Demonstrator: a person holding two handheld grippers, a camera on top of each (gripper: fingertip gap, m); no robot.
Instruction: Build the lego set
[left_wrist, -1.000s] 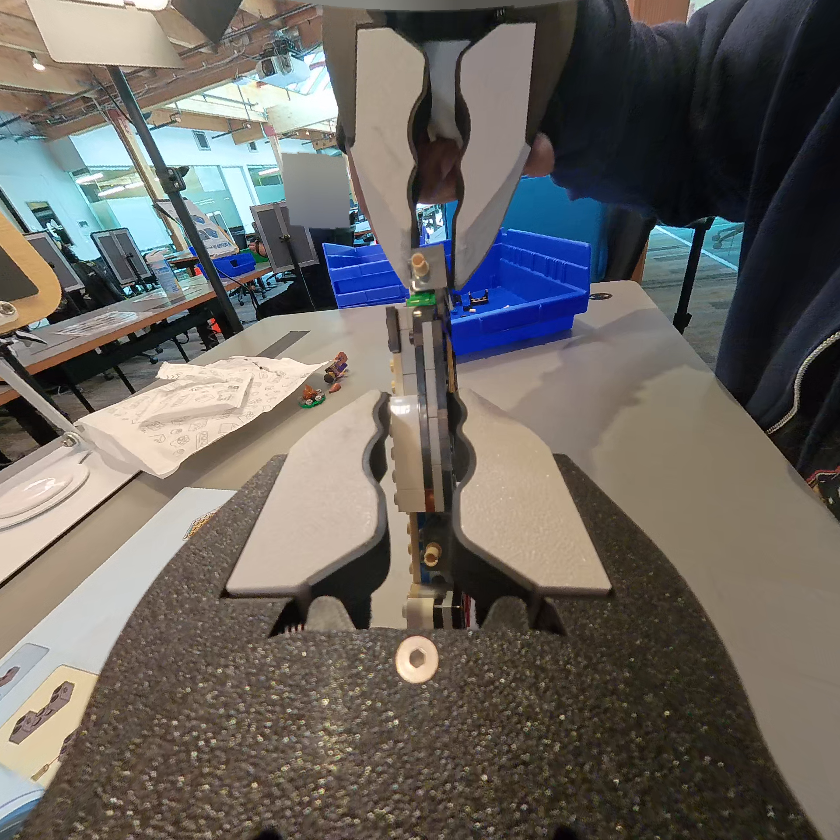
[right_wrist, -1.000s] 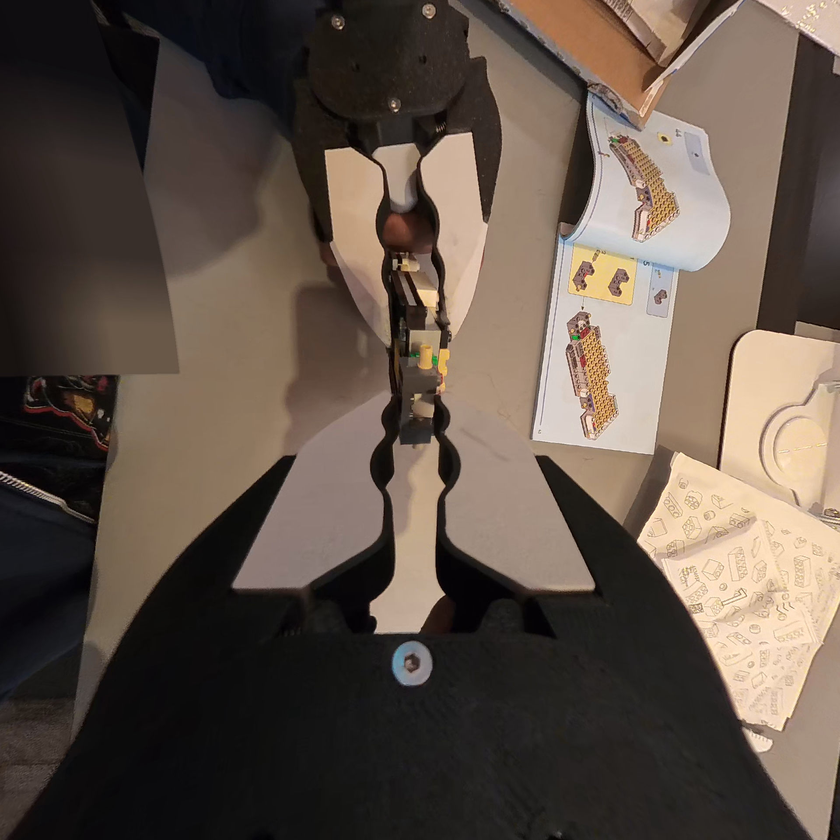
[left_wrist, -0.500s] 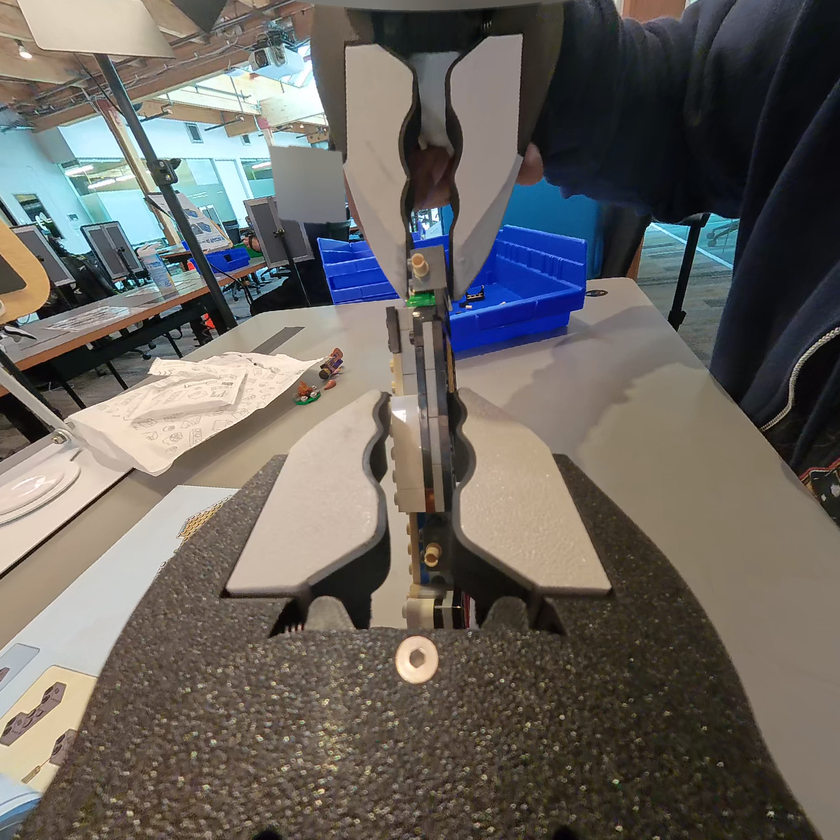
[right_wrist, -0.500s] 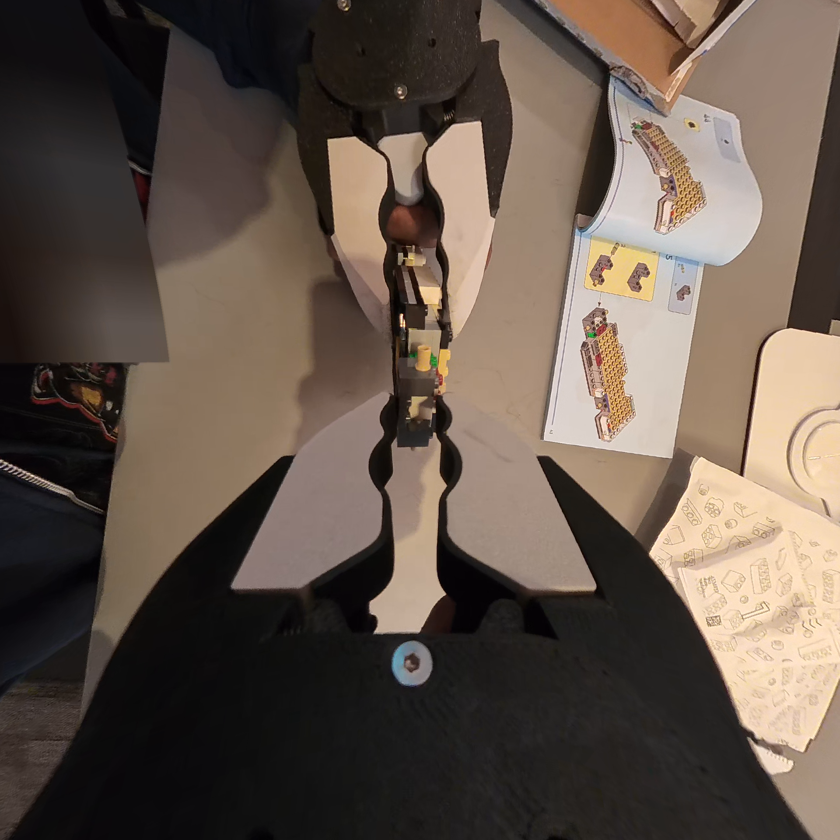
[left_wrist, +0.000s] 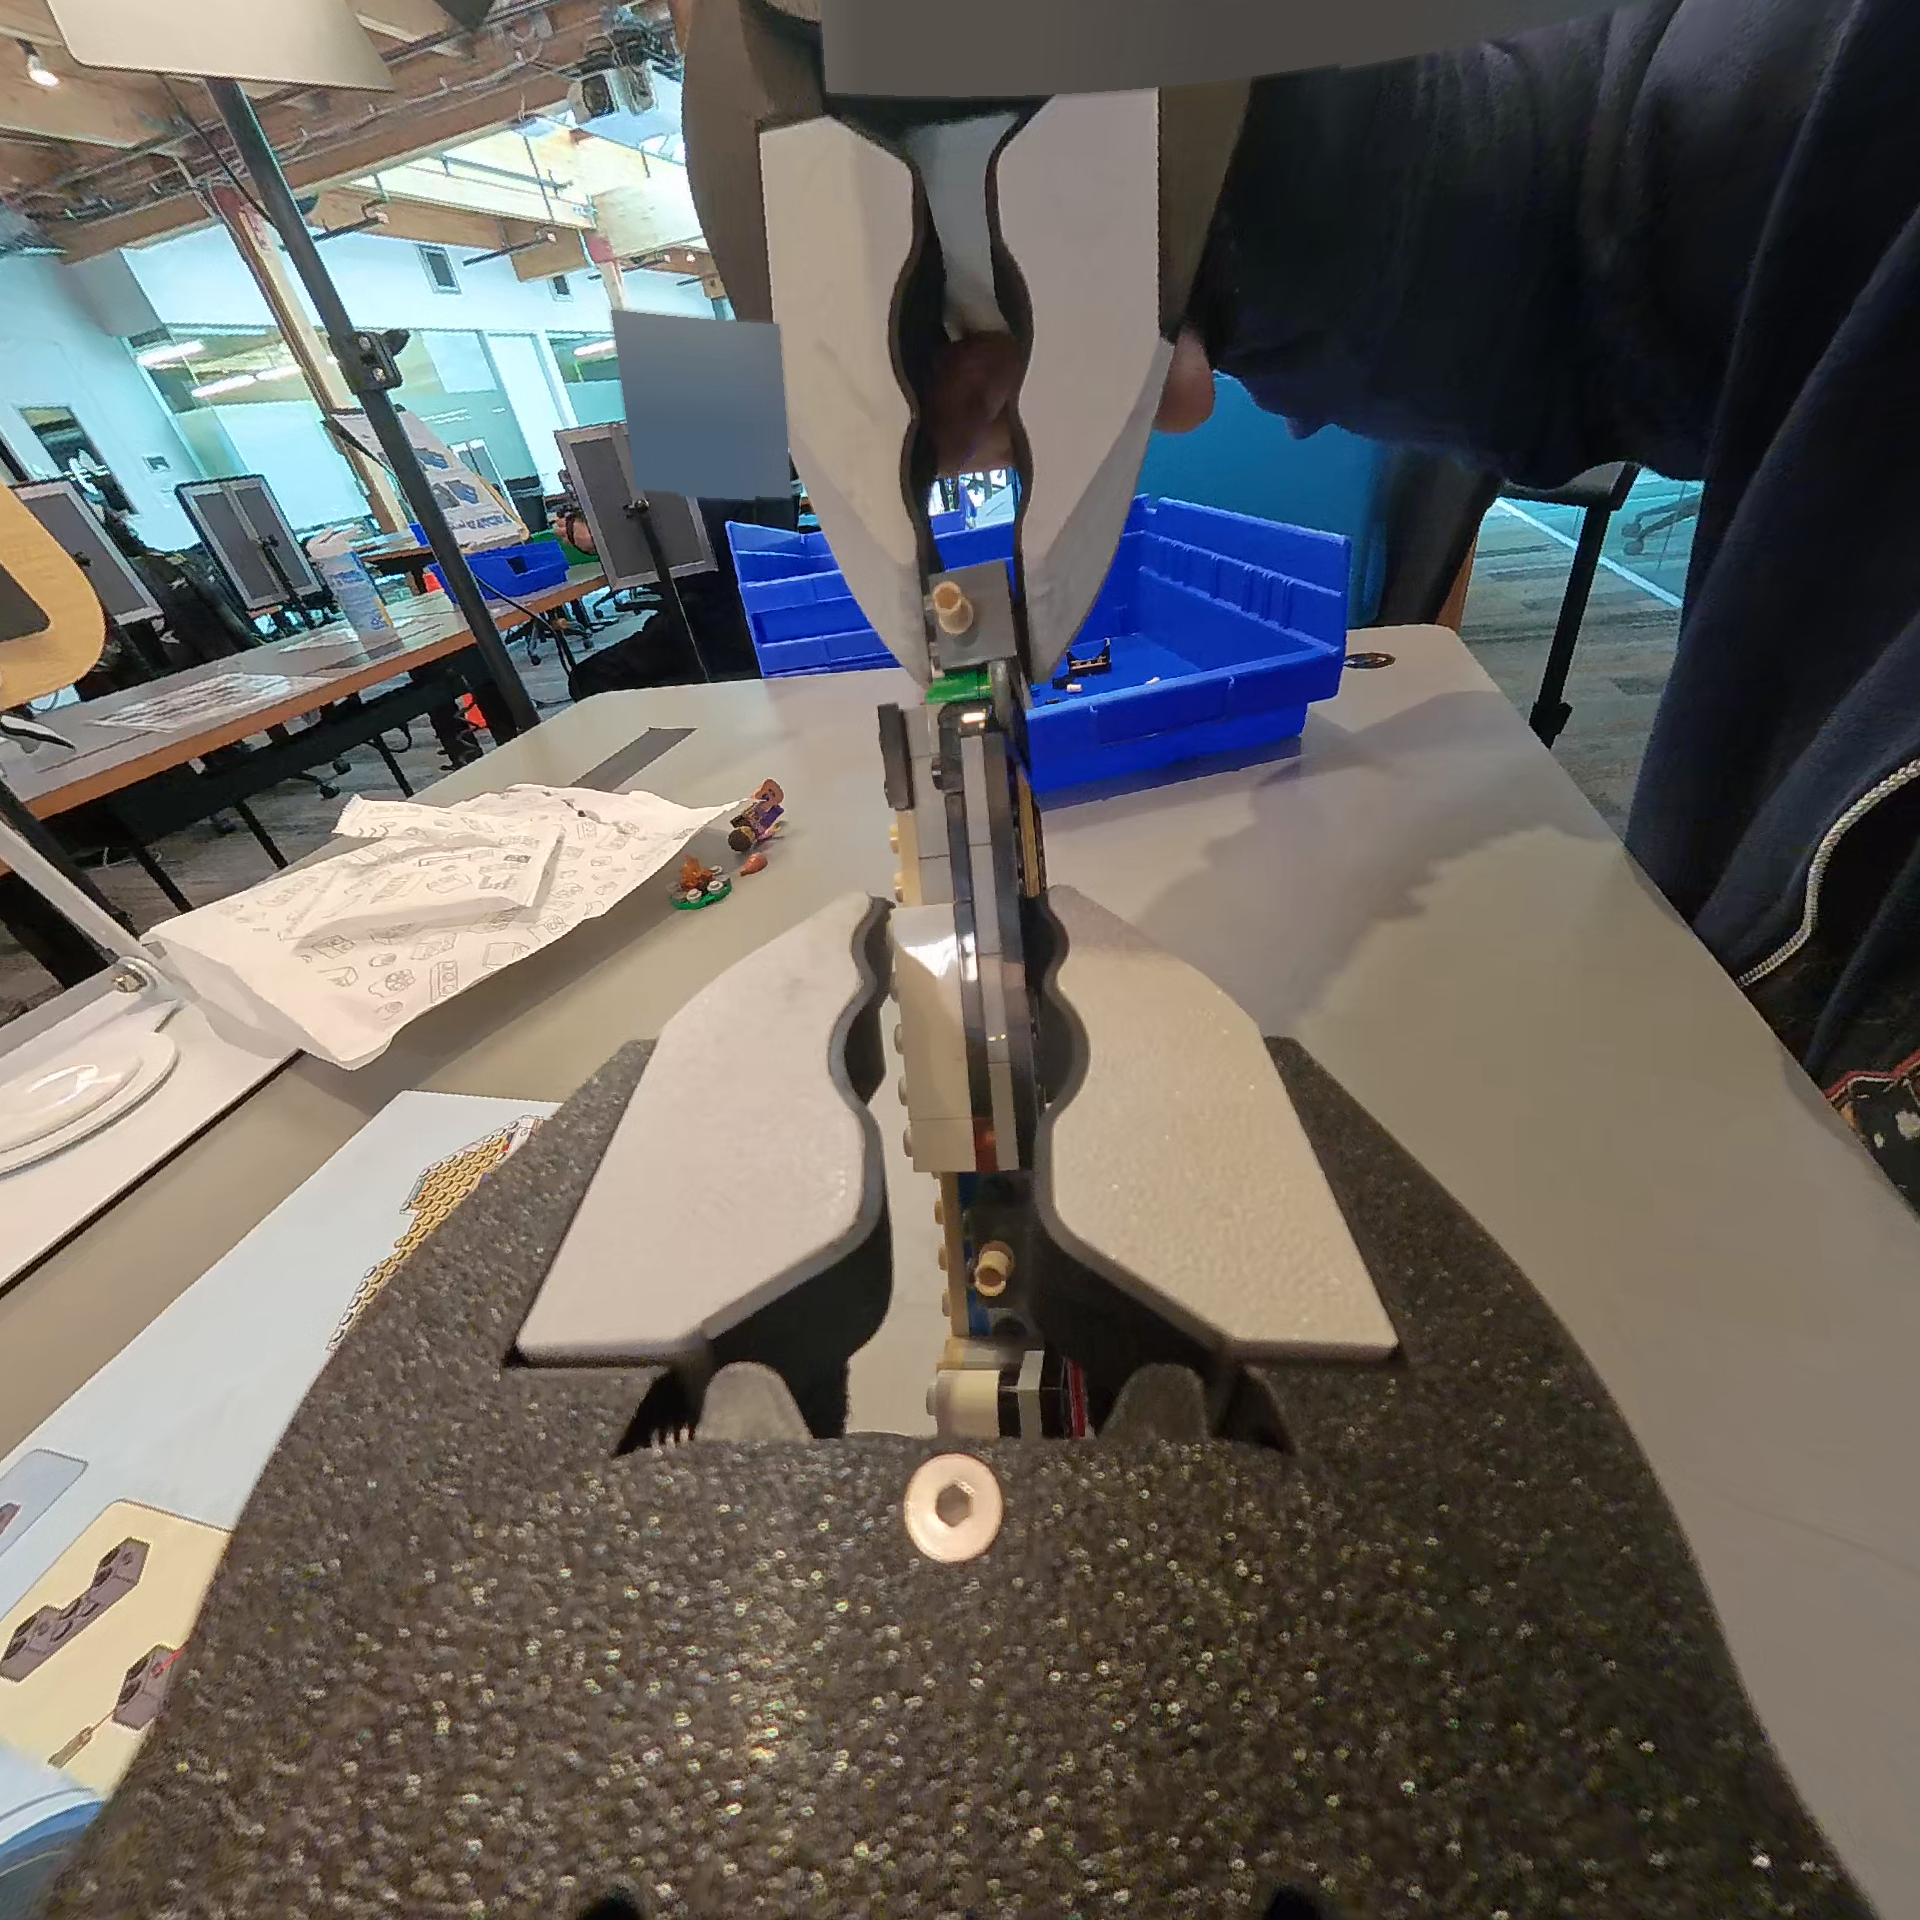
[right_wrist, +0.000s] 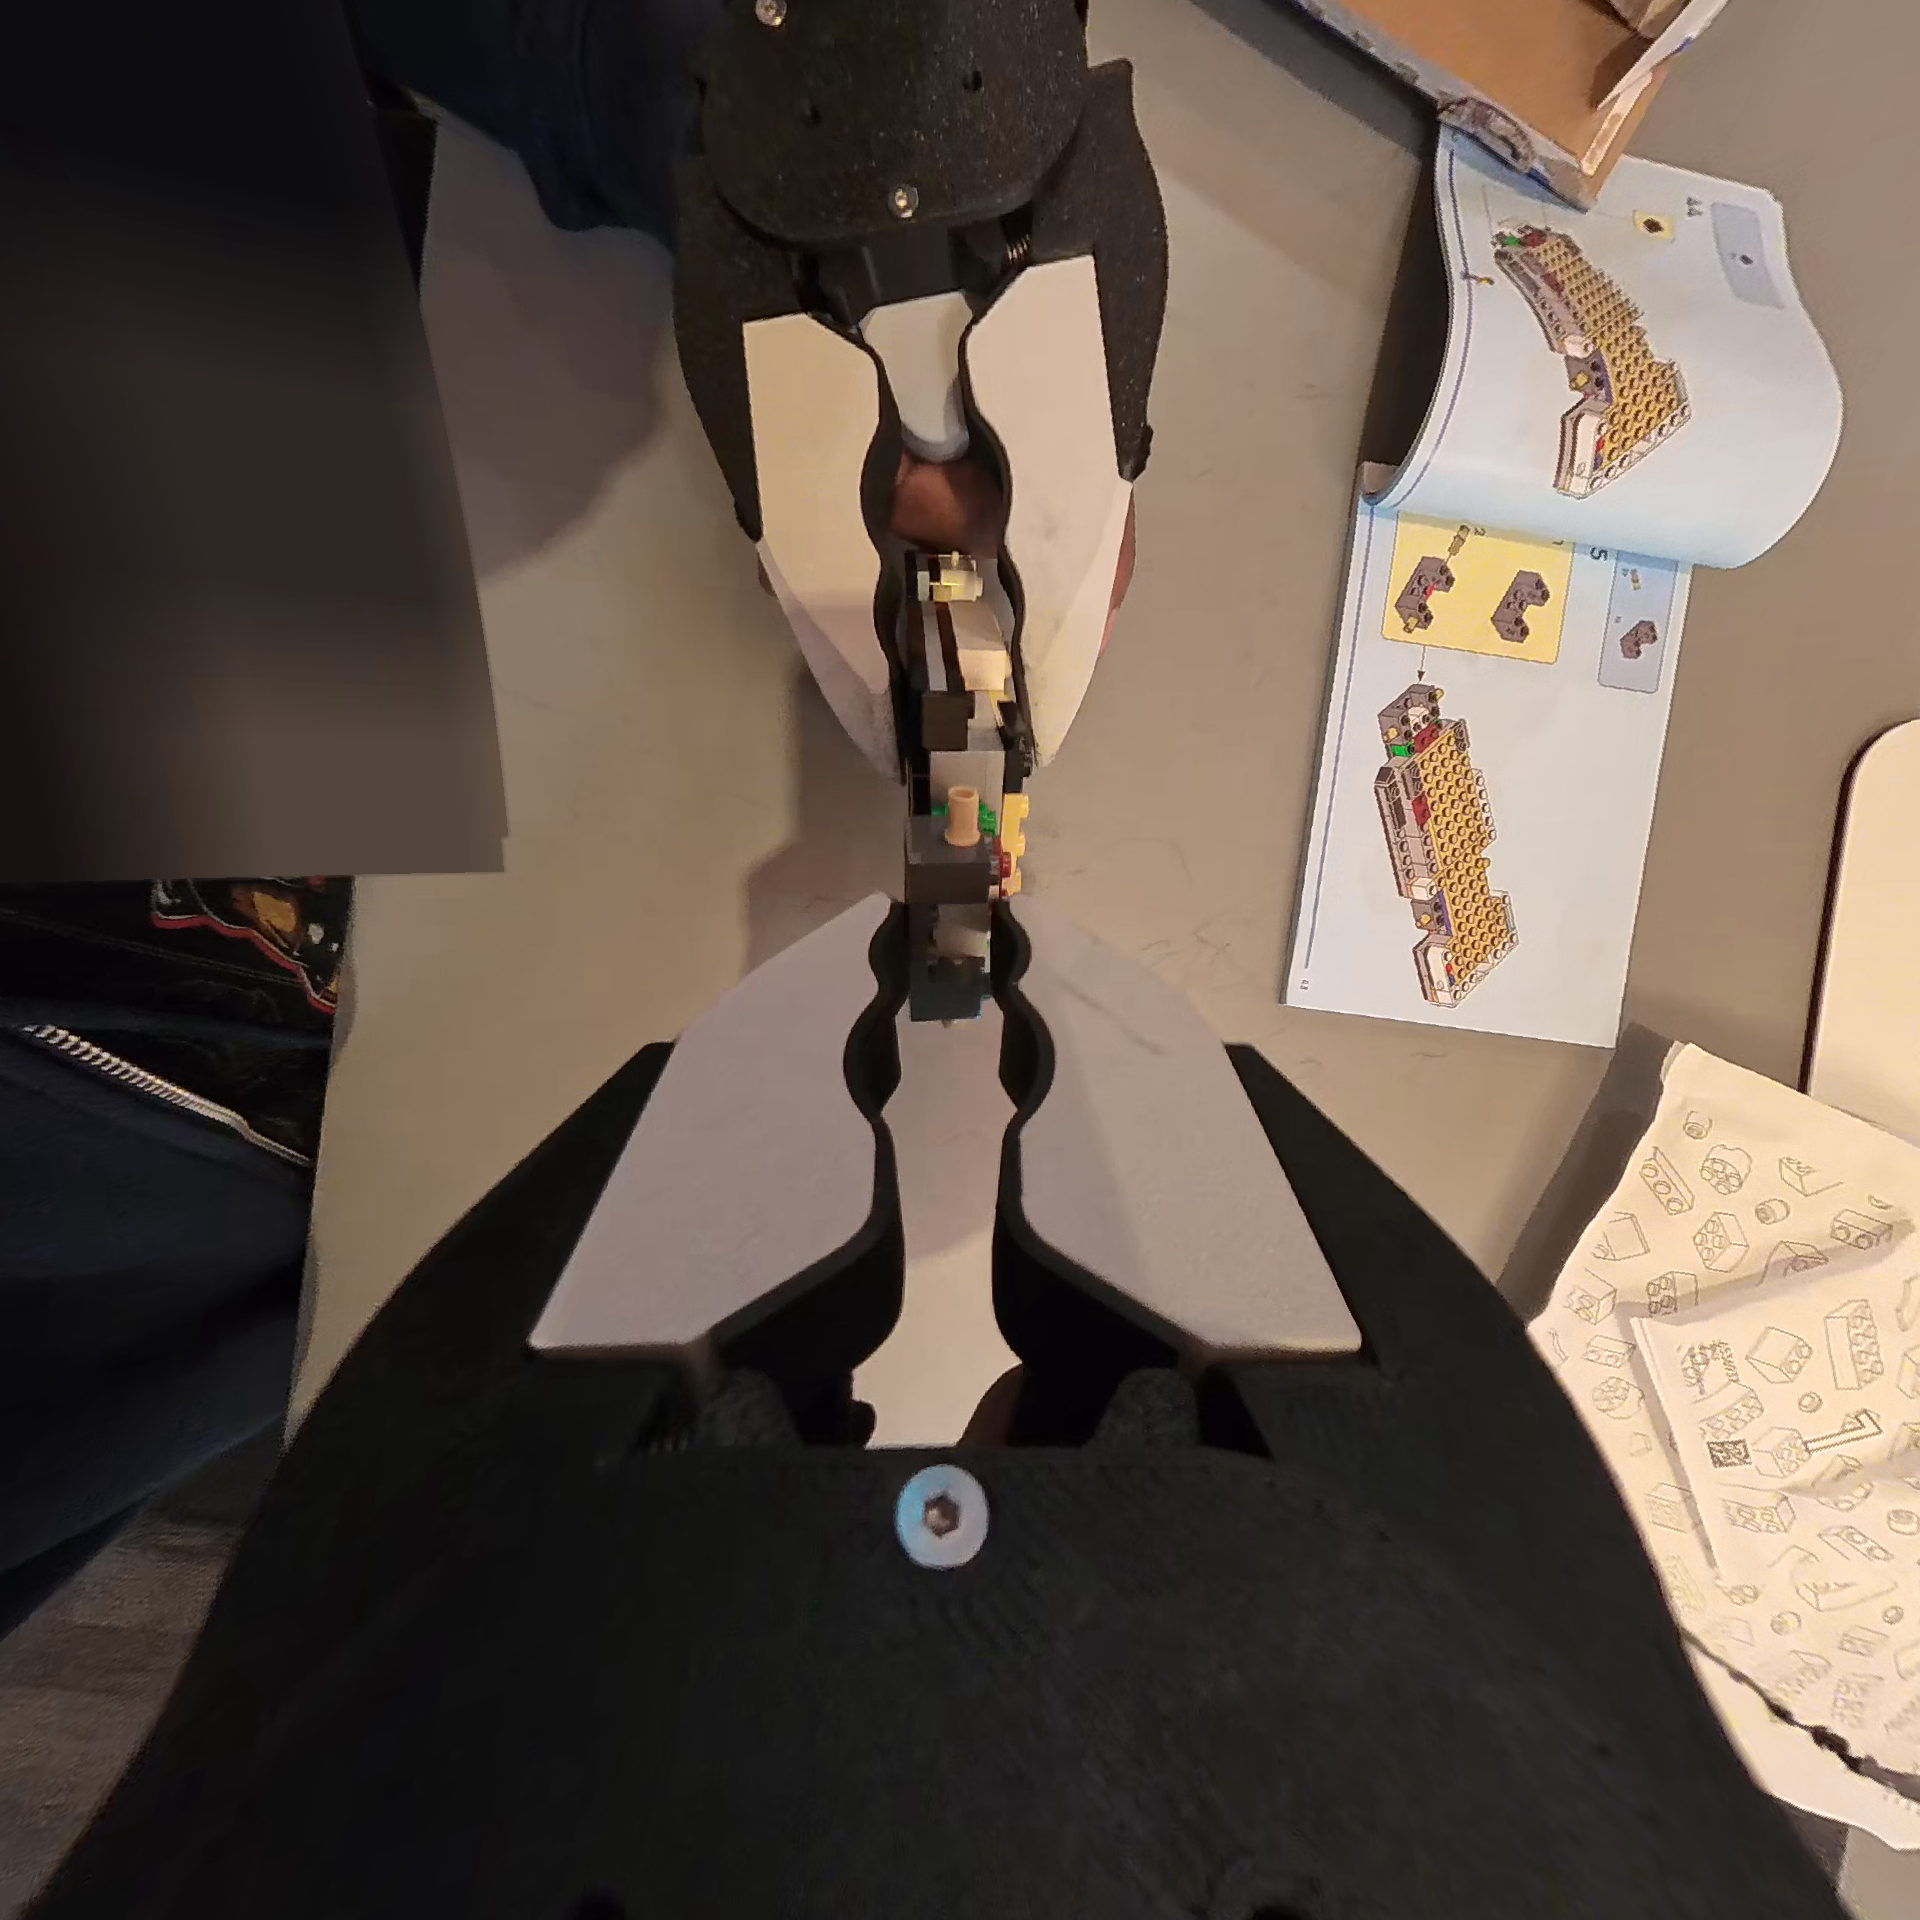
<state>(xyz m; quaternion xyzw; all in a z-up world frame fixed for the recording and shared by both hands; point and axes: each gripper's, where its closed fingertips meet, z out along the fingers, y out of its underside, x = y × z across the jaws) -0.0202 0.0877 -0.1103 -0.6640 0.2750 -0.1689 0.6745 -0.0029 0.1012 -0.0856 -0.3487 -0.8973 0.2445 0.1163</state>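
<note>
Left gripper and right gripper both clamp one brick model beside an instruction booklet

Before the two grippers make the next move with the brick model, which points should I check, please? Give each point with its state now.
1. Left gripper shut on the long brick model, fingers pressing both sides: ok.
2. Right gripper shut on the model's far end, on the dark grey block: ok.
3. Model in one piece between the two grippers: ok, no gap seen.
4. Tan peg on the dark grey block free of both grippers' fingers: ok.
5. Model lifted off the grey table: cannot tell.
6. Instruction booklet open and in view beside the grippers: ok.
</note>
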